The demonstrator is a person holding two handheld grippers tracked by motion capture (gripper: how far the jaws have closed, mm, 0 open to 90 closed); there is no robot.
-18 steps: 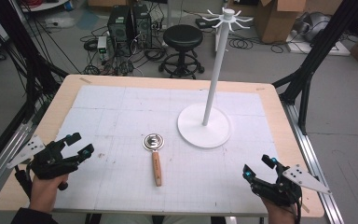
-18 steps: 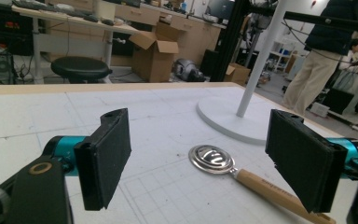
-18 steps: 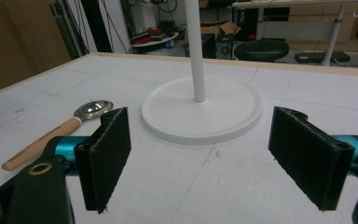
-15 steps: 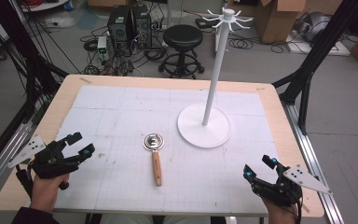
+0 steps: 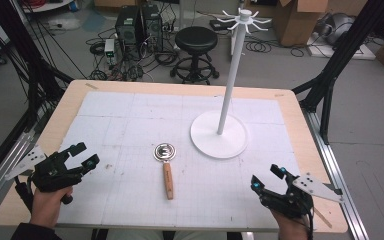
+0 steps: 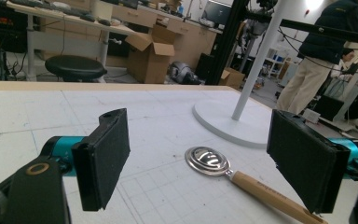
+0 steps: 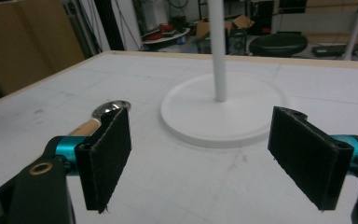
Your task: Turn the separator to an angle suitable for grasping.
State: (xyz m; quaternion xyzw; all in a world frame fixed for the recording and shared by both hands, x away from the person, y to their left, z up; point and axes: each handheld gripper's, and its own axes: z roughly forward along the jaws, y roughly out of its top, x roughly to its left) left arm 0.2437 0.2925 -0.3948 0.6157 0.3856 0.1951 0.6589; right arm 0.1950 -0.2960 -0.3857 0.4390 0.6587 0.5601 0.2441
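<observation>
Wooden-handled strainer [image 5: 165, 167] lay flat mid-desk, just in front of the white stand [image 5: 220, 134], likely waiting to be hung. Left hand-held gripper [image 5: 81, 154] and right hand-held gripper [image 5: 266, 179] both sat wide open, well apart from it.

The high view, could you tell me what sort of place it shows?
Probably a robotics lab or workshop: computer towers and tangled cables on the floor, cardboard boxes, and a black frame around the table.
</observation>
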